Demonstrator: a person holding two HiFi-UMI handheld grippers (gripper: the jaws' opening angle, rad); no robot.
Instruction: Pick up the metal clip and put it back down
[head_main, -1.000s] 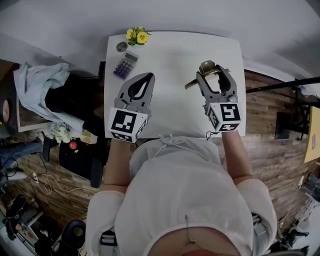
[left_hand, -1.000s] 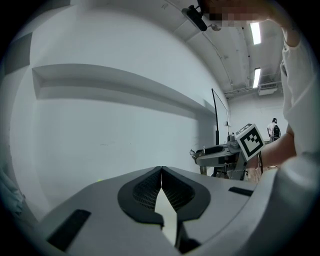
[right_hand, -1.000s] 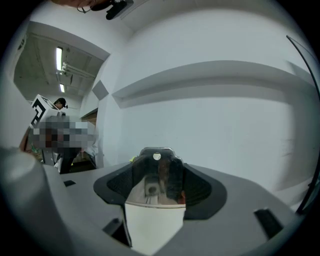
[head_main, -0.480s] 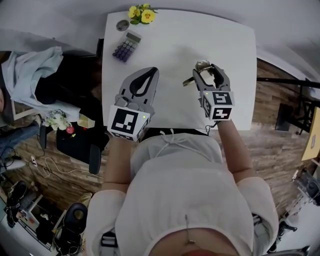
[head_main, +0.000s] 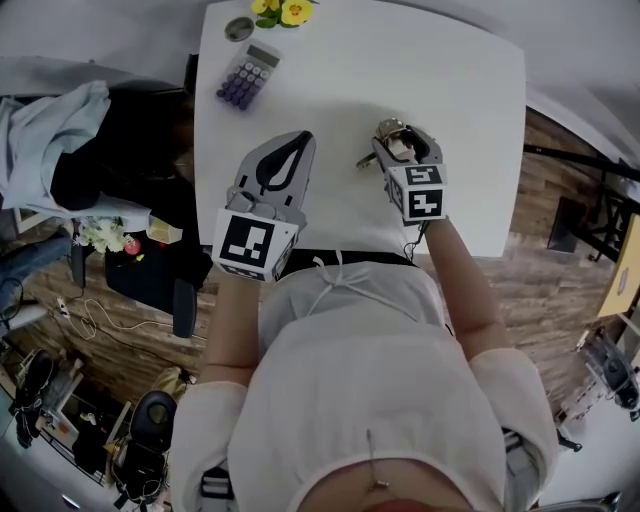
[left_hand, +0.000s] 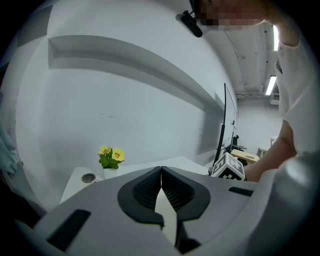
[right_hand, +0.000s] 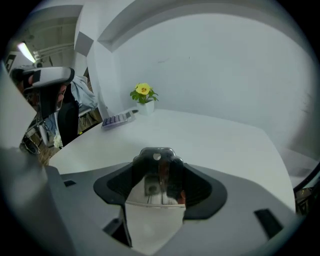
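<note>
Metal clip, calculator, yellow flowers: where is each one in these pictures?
metal clip (right_hand: 156, 172), right gripper view, on the middle of its body.
calculator (head_main: 238, 85), head view, on its purple keys.
yellow flowers (right_hand: 143, 89), right gripper view, on the bloom.

Head view: overhead, steeply down on table, farther off. Gripper views: low, close behind jaws of left gripper and right gripper, facing wall. All share flowers.
</note>
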